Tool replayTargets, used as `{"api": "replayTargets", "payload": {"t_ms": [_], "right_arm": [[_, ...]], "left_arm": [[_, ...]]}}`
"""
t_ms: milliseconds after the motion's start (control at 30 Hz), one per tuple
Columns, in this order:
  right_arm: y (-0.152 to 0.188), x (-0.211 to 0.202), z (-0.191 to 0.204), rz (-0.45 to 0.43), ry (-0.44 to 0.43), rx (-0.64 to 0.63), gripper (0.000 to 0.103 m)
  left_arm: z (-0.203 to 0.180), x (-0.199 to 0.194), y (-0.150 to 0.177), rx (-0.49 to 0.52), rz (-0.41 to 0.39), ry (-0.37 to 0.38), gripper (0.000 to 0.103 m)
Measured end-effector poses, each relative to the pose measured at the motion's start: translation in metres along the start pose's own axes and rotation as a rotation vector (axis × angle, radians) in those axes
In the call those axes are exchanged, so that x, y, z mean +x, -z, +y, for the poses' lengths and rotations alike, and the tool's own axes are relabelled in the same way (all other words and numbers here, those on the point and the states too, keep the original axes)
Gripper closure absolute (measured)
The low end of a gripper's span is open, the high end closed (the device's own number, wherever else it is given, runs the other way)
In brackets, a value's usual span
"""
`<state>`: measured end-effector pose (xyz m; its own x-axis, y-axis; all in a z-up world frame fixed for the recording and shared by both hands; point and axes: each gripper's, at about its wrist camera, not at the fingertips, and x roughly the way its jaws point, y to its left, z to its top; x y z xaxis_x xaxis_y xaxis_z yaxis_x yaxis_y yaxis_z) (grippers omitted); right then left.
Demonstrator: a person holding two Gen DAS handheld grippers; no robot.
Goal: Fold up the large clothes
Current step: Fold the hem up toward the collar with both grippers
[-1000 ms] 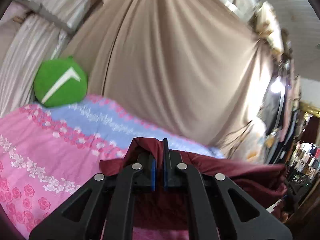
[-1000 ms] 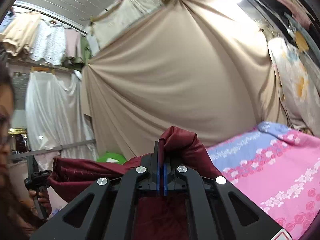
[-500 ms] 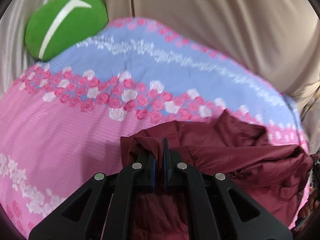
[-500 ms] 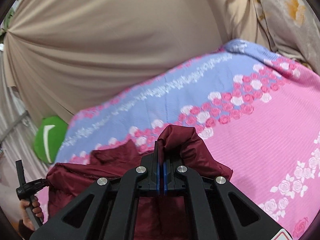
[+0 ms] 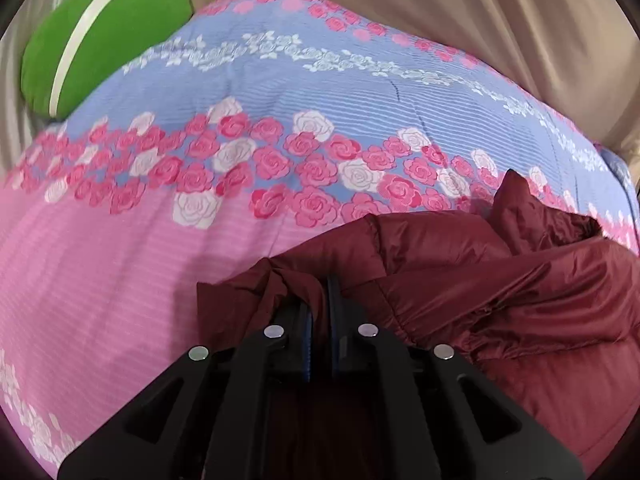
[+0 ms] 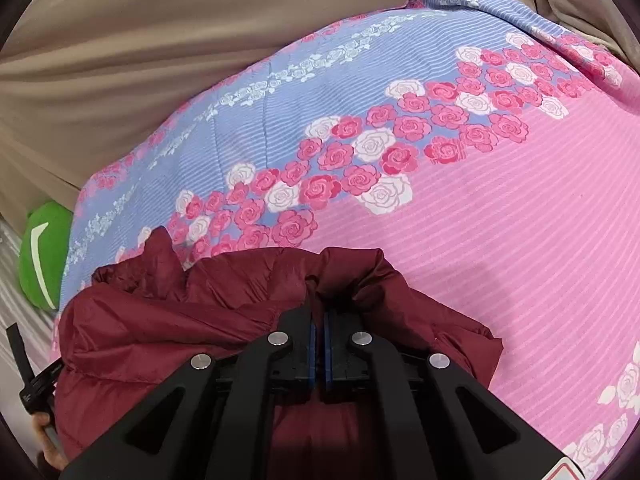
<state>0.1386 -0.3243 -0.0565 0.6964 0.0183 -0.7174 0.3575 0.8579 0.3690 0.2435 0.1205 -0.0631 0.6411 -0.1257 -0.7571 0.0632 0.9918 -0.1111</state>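
At far left, against a beige curtain (image 5: 460,20), a round green cushion (image 5: 100,36) with a white stripe. Beside it, spreading right across both views, a bedspread (image 5: 120,272) striped pink near the camera, blue farther off, with a band of pink and white roses between.

Low and centre in the left wrist view, the left gripper (image 5: 319,300), pressed nearly together and pinching a bunched fold of a maroon puffer jacket (image 5: 480,280). From there, padded maroon fabric piled rightward over the bedspread, one peak standing up near the rose band.

In the right wrist view, the same jacket heaped at lower left, its far edge lying on the roses. At lower centre, the right gripper (image 6: 319,312), clamped together on another gathered fold of the jacket. To the right, bare pink bedspread.

Probably laying the jacket down for folding. Best done by keeping both pinches firm, drawing the two held points apart to pull the edge taut, lowering evenly, and letting go only once the fabric lies flat.

Hard to make out: which parts of the jacket are pinched, since sleeves, collar and hem are lost in the crumple. Near portion of the jacket hidden under both gripper frames. At the right view's lower left edge, a hand (image 6: 46,442) on a dark handle, mostly cut off.
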Motion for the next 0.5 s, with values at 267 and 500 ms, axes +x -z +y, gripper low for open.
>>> {"api": "replayTargets", "payload": {"t_ms": [267, 500], "right_arm": [[0.0, 0.001, -0.006, -0.012, -0.042, 0.014, 0.1], [0.014, -0.115, 0.018, -0.238, -0.069, -0.075, 0.087]], "left_arm": [[0.001, -0.002, 0.0, -0.009, -0.039, 0.021, 0.096], [0.012, -0.113, 0.008, -0.033, -0.218, 0.05, 0.049]]}}
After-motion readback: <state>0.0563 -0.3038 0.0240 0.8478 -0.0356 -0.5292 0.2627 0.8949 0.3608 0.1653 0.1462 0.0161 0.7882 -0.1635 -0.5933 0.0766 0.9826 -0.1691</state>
